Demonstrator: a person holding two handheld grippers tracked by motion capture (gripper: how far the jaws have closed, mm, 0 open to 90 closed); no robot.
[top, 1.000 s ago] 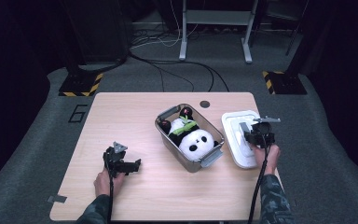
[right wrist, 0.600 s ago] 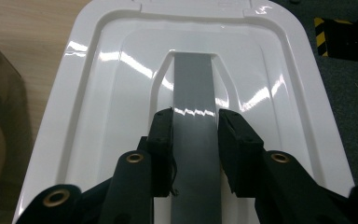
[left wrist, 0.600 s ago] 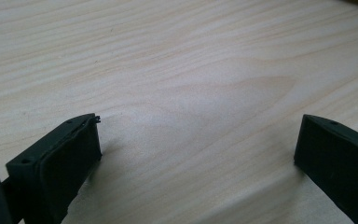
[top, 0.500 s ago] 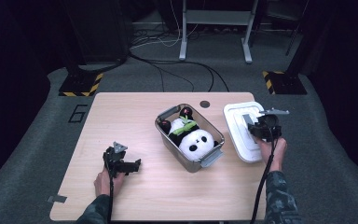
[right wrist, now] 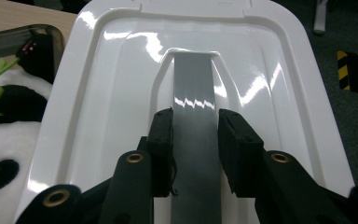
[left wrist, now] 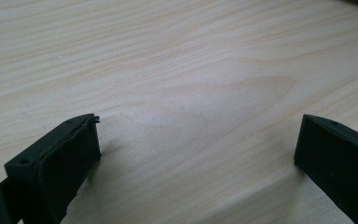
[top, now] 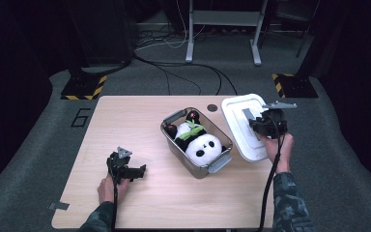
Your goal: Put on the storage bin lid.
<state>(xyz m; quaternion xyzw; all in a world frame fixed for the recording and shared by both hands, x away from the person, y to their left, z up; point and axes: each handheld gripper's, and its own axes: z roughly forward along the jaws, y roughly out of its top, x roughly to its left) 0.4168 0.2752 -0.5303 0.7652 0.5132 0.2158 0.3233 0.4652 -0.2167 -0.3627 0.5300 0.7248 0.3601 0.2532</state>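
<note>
Nearest the person, the left gripper rests low over the bare wooden table, its jaws spread wide apart around nothing. Farther back, mid-table, a clear bin holds a plush panda. Just beside it, the right gripper clamps the grey handle of the white lid.

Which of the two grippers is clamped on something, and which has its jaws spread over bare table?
The right gripper grips the grey handle of the white lid; the left gripper is open over bare wood.
</note>
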